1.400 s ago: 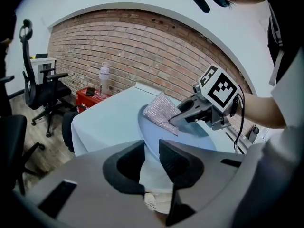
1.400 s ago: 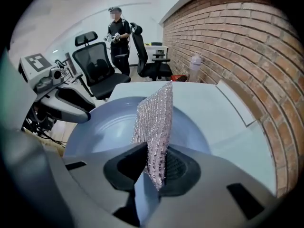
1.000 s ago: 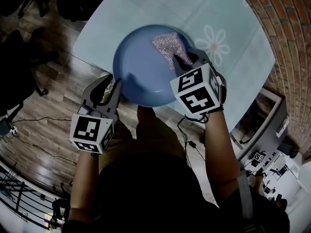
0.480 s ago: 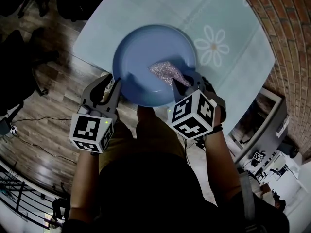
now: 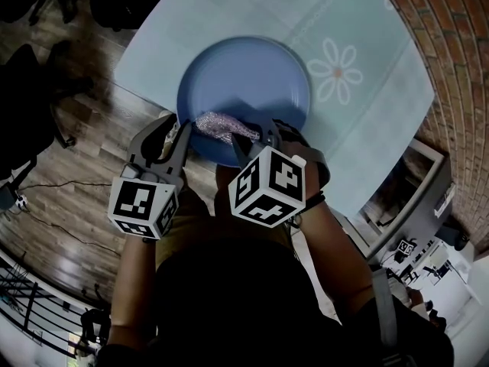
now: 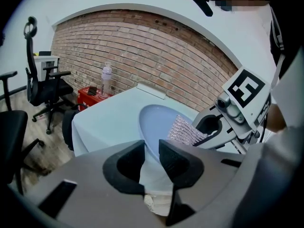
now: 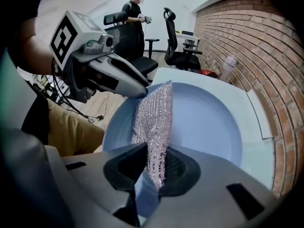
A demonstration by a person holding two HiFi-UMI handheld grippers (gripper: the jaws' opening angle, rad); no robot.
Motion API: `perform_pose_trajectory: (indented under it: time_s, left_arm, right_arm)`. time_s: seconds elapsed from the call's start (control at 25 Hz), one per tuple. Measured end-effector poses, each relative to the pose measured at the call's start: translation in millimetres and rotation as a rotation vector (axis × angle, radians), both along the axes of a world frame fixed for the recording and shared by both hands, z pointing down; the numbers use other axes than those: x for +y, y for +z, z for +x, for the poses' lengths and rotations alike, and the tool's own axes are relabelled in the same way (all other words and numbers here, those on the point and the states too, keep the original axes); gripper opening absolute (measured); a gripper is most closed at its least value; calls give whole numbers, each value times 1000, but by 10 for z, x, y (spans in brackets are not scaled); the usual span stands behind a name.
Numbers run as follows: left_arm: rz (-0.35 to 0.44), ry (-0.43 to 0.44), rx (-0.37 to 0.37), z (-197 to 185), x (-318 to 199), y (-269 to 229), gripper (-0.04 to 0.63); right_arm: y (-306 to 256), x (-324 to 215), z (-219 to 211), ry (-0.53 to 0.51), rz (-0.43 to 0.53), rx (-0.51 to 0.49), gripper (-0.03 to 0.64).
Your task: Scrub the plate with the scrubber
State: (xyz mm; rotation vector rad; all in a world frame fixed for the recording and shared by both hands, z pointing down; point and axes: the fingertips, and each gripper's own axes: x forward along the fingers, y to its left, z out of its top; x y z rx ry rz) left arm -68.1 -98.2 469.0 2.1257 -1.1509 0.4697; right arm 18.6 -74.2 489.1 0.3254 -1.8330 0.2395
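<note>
Pinching the scrubber (image 5: 220, 122), the right tool (image 7: 154, 167) rests it on the plate (image 5: 252, 82) the left tool (image 6: 151, 159) clamps.

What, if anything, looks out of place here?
The plate overhangs the near edge of the table, its rim clamped in the left claw, while the right claw presses the scrubber on it. Nothing looks spilled or damaged.

Hidden in the head view behind the left hand-held gripper (image 5: 177, 132) and the right hand-held gripper (image 5: 252, 138): rim of the plate (image 5: 252, 75) at 6 o'clock. Buried between the right jaws: one end of the scrubber (image 5: 218, 122). Cut off at 12 o'clock: the surface (image 5: 367, 113). Too small to read: label on the bottle (image 6: 106, 75).
</note>
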Motion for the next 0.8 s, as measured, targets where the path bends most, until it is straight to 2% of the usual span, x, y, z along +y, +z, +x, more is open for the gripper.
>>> perform_pose_trajectory:
  time_s: [0.2,0.4,0.64,0.8]
  left_arm:
    - [4,-8,0,-1,2,5,103]
    - [3,-10,-10,-8,-2,7,103]
    - [1,4,-55,-13,-10,6,103]
    - [-10,19,-93,-11,0,-5,103]
  right_arm:
    - [-9,-412,-68,7,78,-17,92]
    - [-26,-885,10,97,168,1,92]
    - [-44,-1032,392,208,164,43,92]
    - [-59,-864,644,239,109,81,91]
